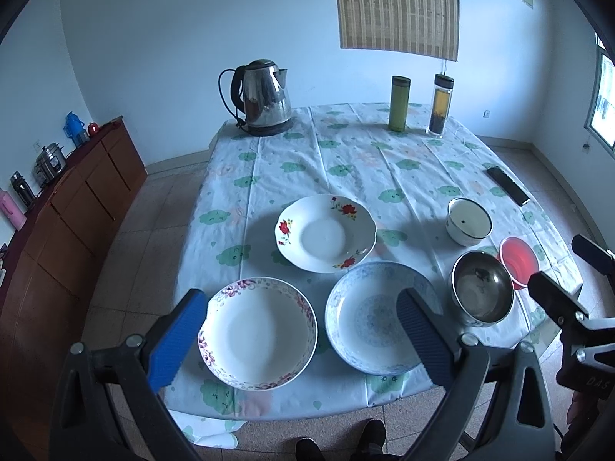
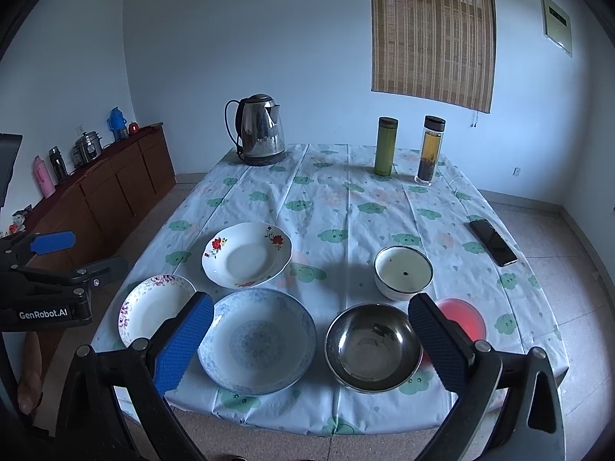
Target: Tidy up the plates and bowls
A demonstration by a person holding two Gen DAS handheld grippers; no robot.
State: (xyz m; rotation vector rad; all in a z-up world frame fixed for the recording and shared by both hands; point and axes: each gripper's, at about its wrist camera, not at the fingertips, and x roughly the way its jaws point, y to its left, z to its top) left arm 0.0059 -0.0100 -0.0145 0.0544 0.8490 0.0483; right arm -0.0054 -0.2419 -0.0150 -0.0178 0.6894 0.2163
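Home dining room: clothed table [image 2: 346, 207], kettle [image 2: 259, 130], sideboard [image 2: 115, 188].

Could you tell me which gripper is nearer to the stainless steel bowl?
Right. The right gripper hangs open with the stainless steel bowl between its fingers; the left gripper is off to the bowl's left, over the plates.

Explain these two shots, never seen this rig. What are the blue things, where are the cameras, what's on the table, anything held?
There is no robot arm: a person holds a two-finger gripper in each hand, each with a fisheye camera looking along its blue-padded fingers. One picture is from the left gripper, the other from the right gripper. Both are open, hold nothing, and hover at the near edge of the table. On it lie three plates: pink-rimmed plate, blue patterned plate, red-flower plate. To their right are a steel bowl, white bowl and red bowl. Farther back: kettle, green flask, tea bottle, phone.
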